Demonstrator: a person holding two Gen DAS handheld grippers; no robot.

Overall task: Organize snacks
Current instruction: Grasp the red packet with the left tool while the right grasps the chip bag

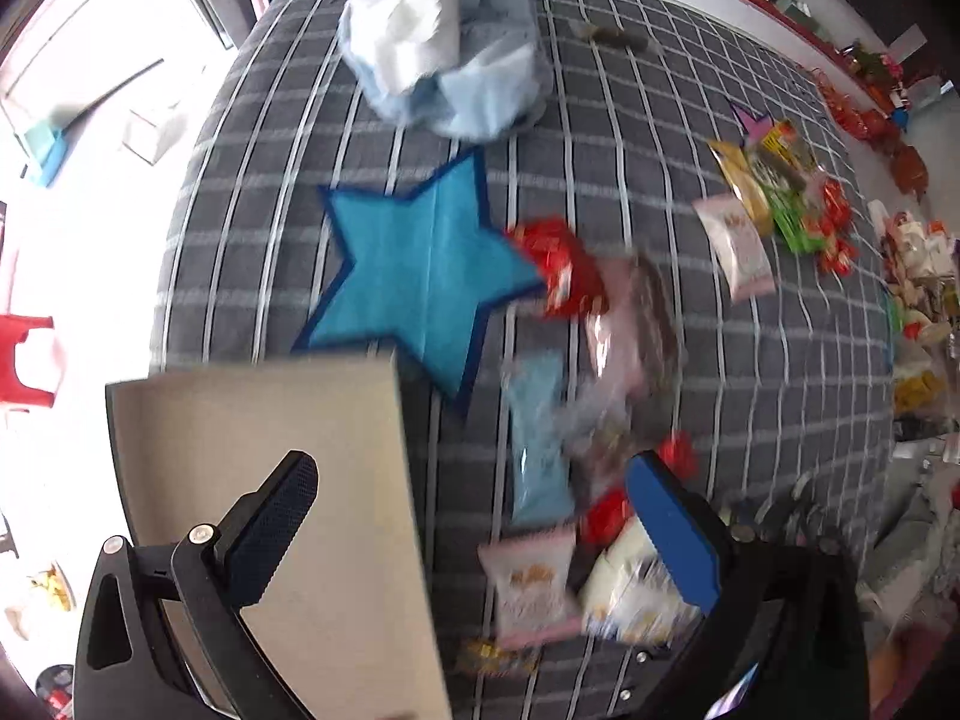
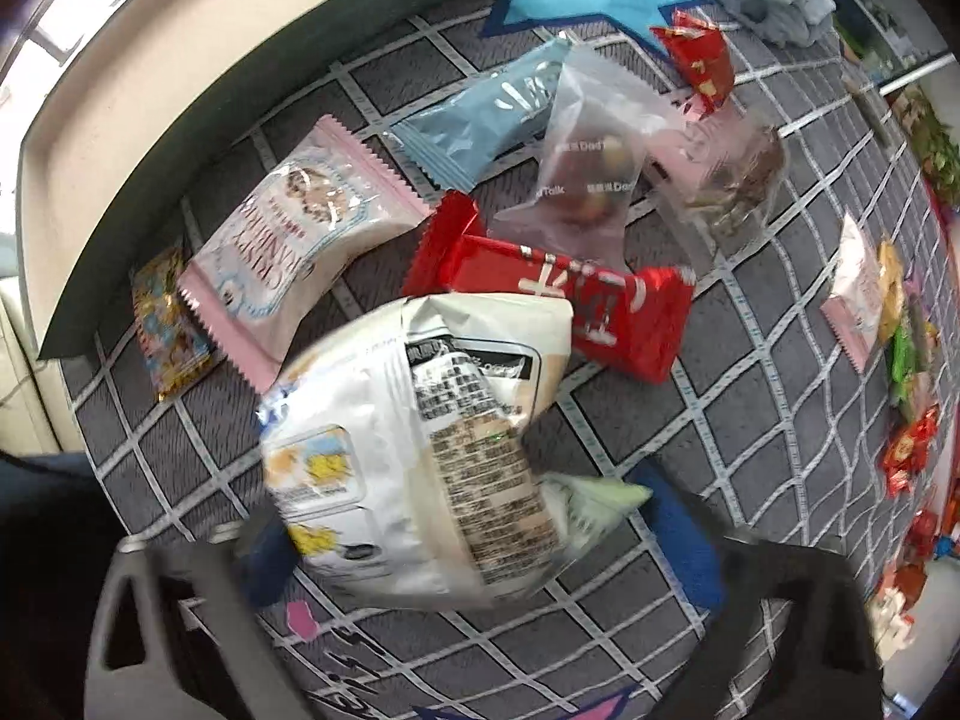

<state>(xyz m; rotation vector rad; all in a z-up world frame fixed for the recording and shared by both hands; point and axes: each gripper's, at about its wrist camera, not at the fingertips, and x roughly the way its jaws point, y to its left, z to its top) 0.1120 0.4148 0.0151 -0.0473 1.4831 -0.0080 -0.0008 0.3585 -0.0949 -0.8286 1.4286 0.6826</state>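
Observation:
A white snack bag (image 2: 420, 438) lies between the blue pads of my right gripper (image 2: 474, 546). The pads stand at its two sides and I see no squeeze on it. Just beyond it lie a red bar (image 2: 570, 300), a pink packet (image 2: 300, 222), a light blue packet (image 2: 480, 114), a clear bag (image 2: 588, 162) and a small gold packet (image 2: 168, 324). A beige cardboard box (image 2: 180, 60) borders them on the left. My left gripper (image 1: 474, 516) hangs open over the box's edge (image 1: 270, 438), with the white bag (image 1: 624, 594) beside its blue finger (image 1: 672, 528).
The grey checked cloth (image 1: 660, 90) has a blue star patch (image 1: 420, 276) and a heap of light blue and white fabric (image 1: 450, 54) at the far side. More snacks are piled to the right (image 1: 774, 192). A red stool (image 1: 30, 360) stands beyond the left edge.

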